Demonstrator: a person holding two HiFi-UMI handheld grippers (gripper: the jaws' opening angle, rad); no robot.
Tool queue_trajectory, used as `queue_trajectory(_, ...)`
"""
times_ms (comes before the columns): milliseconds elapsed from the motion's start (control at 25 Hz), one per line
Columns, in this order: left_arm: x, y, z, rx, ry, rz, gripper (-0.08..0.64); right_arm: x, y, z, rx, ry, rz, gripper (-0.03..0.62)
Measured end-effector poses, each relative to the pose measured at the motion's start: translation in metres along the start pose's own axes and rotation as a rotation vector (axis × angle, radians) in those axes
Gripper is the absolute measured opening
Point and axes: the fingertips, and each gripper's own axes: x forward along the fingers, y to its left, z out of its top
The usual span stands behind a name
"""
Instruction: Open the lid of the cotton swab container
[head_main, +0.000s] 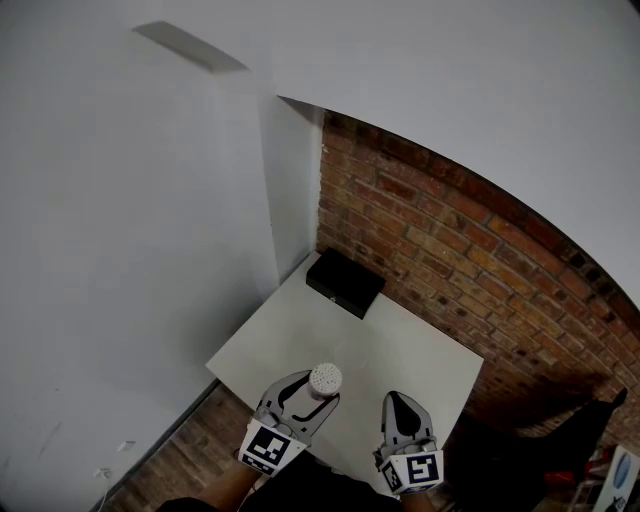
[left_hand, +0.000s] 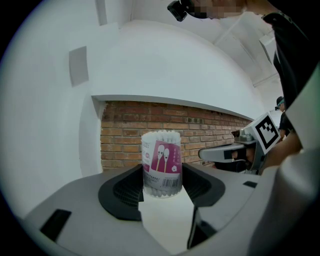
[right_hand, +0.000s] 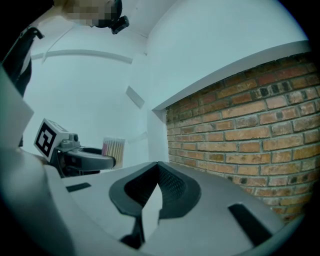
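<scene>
Holding cotton swab container (left_hand: 161, 167) upright near table's (head_main: 400, 345) front edge w/ left gripper (head_main: 310, 400), pads pressed on both sides. Keeping right gripper (head_main: 397, 400) pinched shut, empty, just right of it; free to take lid (head_main: 326, 378), prob. straight up along vertical axis.

On your table (head_main: 400, 350), the container (head_main: 325, 378) stands upright near the front edge between the jaws of your left gripper (head_main: 316, 396), your right gripper (head_main: 398, 402) hovers to its right, apart from it, and a box (head_main: 344, 283) lies at the far edge against the wall (head_main: 450, 240).
</scene>
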Motion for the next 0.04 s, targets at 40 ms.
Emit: queue_trajectory(40,0.0004,-0.0009,-0.0002,-0.001,0.002,-0.004,0.252,0.0004,0.0002,0.0007,0.001,-0.002,0.001,0.02)
